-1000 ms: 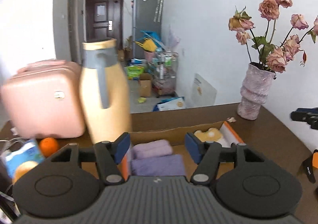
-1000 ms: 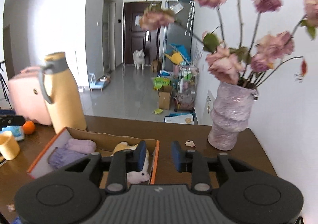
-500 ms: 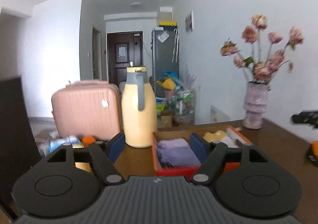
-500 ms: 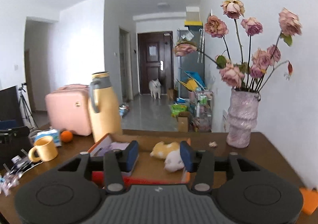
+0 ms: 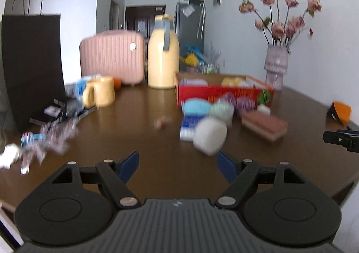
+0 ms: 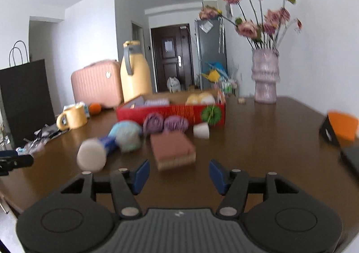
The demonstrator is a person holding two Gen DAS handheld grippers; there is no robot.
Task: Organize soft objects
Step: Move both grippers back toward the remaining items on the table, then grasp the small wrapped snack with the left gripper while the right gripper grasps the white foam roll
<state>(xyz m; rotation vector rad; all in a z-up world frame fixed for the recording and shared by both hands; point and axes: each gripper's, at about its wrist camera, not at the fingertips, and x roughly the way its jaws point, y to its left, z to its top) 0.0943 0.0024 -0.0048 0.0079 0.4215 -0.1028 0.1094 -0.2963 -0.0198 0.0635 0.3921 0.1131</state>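
Box (image 6: 170,112) sits mid-table (image 6: 258,140), jug (image 6: 134,73) and suitcase (image 6: 96,83) behind; 2 rolls (image 6: 166,123) before it, vase (image 6: 265,75) right.

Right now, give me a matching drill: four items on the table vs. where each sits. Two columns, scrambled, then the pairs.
Items
1. white fluffy ball
2. brown rectangular sponge block
3. yellow ceramic mug
4. pink ribbed vase with dried roses

Places
A. far right of the table, near the wall
B. left side, in front of the pink suitcase
C. just ahead of the right gripper, nearly centred between its fingers
D. nearest item on the left of the soft pile, in front of the red cardboard box

Pairs: 1-D, 2-C, 3-B, 4-A
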